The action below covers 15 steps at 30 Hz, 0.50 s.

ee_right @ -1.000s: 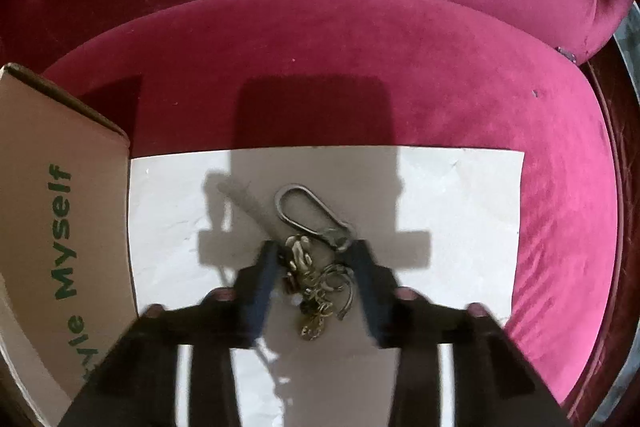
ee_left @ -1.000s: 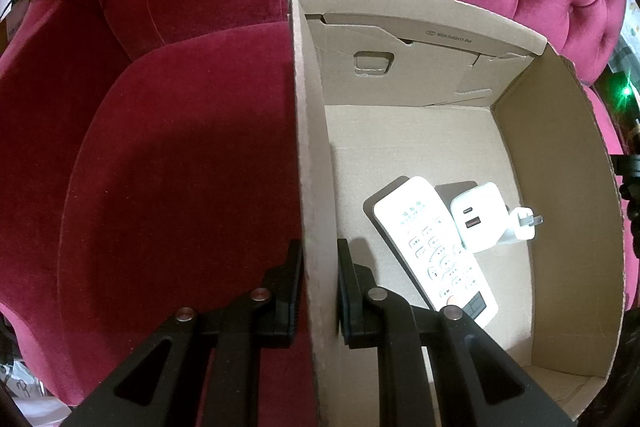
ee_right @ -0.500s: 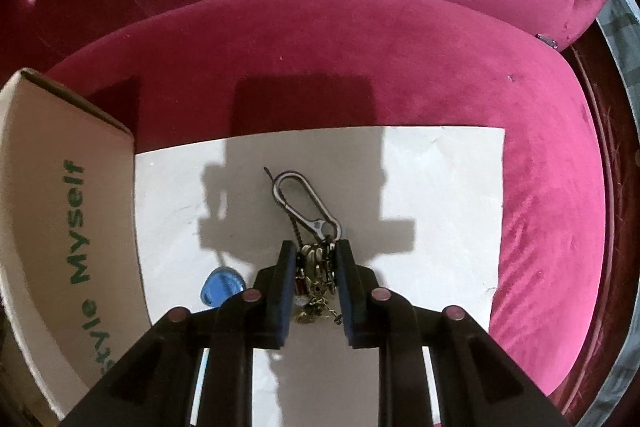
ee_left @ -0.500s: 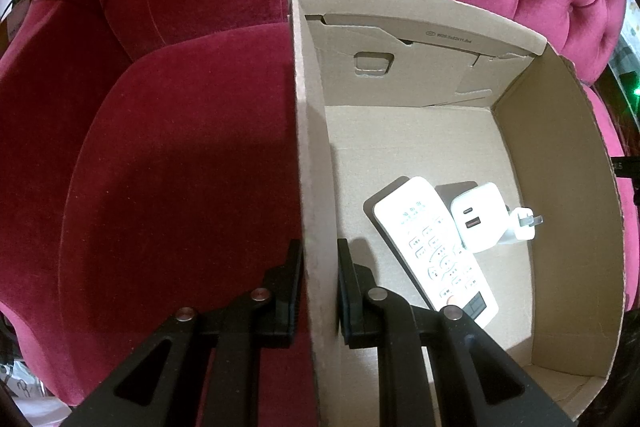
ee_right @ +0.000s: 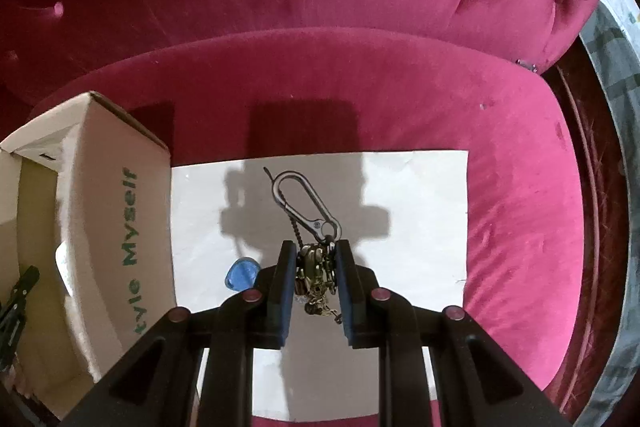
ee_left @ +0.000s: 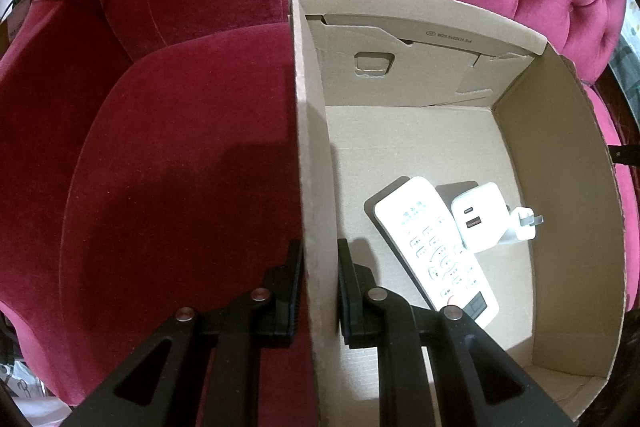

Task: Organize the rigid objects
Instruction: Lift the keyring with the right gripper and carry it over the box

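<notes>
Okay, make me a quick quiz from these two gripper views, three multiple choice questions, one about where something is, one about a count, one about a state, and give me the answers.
1. Where does the white remote control lie?
A. inside the cardboard box
B. on the white sheet
C. on the bare sofa cushion

2. How many things lie in the box?
A. one
B. two
C. four

3. What is the right gripper doing?
A. hanging open over the box
B. shut on the keychain
C. holding the blue tag

Answers:
1 A, it rests on the box floor beside the white charger.
2 B, only the remote and the charger show there.
3 B, both fingers press the key bundle, the carabiner sticking out ahead.
</notes>
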### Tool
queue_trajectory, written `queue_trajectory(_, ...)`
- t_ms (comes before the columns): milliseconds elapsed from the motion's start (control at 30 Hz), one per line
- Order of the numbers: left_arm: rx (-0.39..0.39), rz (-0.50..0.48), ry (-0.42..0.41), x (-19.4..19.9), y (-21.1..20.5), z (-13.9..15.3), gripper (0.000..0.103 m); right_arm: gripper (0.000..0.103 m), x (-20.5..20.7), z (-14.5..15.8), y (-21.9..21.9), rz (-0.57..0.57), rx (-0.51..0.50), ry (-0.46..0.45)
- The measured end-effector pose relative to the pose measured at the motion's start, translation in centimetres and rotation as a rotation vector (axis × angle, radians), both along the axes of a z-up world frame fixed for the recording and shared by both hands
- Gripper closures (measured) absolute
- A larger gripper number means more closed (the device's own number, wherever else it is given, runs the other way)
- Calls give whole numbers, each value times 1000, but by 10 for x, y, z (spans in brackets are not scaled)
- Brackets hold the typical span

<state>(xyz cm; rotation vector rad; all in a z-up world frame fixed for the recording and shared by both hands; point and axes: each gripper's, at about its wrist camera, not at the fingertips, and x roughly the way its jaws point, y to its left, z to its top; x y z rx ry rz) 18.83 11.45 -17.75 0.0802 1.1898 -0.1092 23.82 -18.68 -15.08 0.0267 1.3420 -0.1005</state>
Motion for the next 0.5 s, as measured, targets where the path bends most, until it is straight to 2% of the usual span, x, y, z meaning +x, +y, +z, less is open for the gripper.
queue_trajectory(500, 0, 1, 0, 0, 0, 0, 86, 83, -16, 37, 13, 43, 10, -42)
